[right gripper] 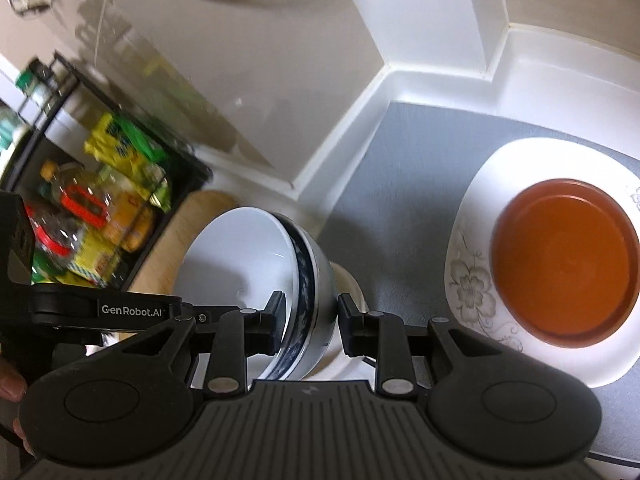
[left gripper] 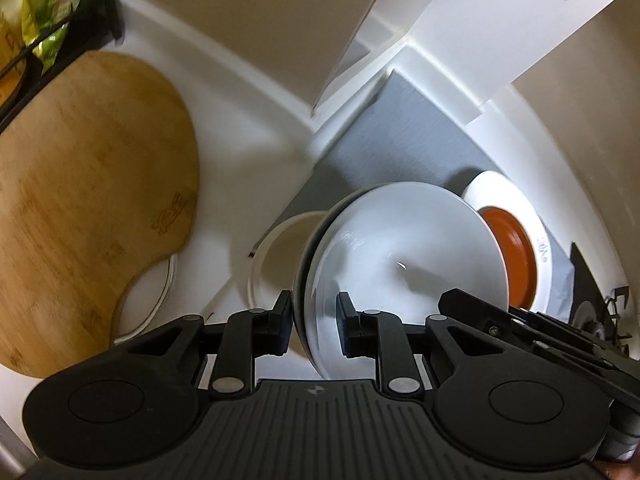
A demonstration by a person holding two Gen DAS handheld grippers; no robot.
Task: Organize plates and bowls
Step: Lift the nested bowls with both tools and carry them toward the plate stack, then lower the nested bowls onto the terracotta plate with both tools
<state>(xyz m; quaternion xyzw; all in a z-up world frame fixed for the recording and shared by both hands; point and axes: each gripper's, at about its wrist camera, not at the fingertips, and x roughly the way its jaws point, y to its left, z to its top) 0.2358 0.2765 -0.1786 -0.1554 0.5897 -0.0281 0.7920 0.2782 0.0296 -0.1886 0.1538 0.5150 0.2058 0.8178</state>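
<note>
My left gripper (left gripper: 314,320) is shut on the rim of a white bowl (left gripper: 404,248) and holds it tilted above the counter. My right gripper (right gripper: 312,320) is shut on the opposite rim of the same white bowl (right gripper: 240,256), which has a dark blue band outside. Beyond it, an orange-brown bowl (right gripper: 564,260) sits on a white floral plate (right gripper: 472,280) on a grey mat (right gripper: 400,184). The orange bowl (left gripper: 508,248) and the plate (left gripper: 500,192) also show in the left wrist view. A white dish (left gripper: 276,256) lies under the held bowl.
A wooden cutting board (left gripper: 88,200) lies on the white counter at the left. A black wire rack (right gripper: 100,208) holds packets and bottles. A white wall corner (right gripper: 384,68) borders the mat. A stove burner (left gripper: 600,312) is at the right.
</note>
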